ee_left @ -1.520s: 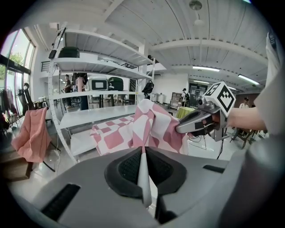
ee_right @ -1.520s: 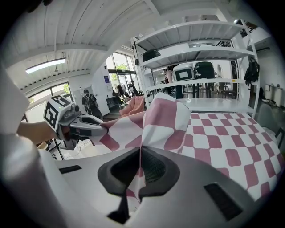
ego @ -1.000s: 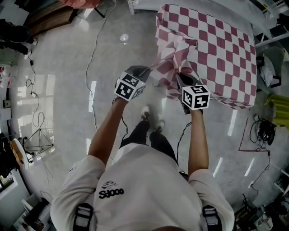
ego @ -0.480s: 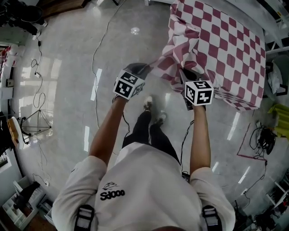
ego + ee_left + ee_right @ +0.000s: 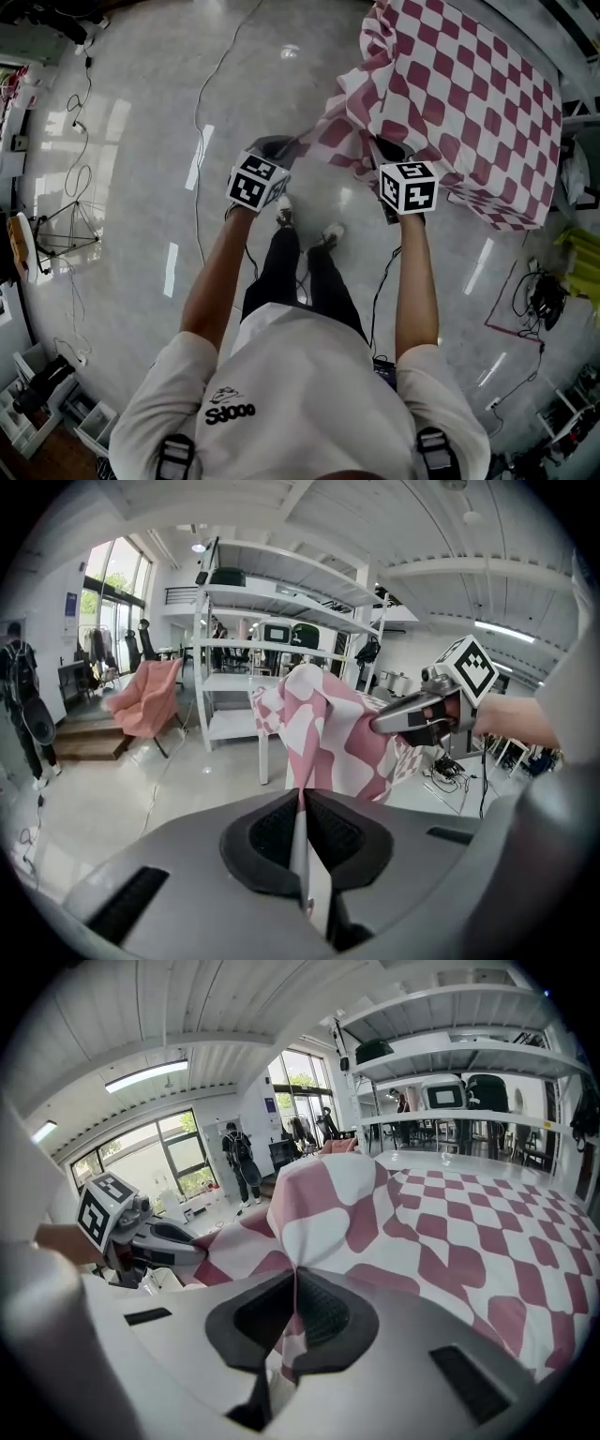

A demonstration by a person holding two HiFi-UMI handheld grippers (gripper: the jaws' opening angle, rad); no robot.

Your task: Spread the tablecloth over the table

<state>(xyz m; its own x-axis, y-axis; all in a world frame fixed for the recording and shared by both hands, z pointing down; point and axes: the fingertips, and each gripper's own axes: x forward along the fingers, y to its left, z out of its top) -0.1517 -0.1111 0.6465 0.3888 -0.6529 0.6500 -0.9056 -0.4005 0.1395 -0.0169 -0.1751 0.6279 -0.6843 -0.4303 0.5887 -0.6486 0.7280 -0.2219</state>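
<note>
Left gripper [image 5: 302, 832] and right gripper [image 5: 292, 1312] each clamp the near edge of the tablecloth [image 5: 469, 103], which drapes the surface [image 5: 262, 759] but bunches at this end, held apart probably to pull it flat

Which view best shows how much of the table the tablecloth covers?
Head view: it shows most of the tablecloth from above. The right gripper view shows its top obliquely; the left gripper view shows only the bunched end.
</note>
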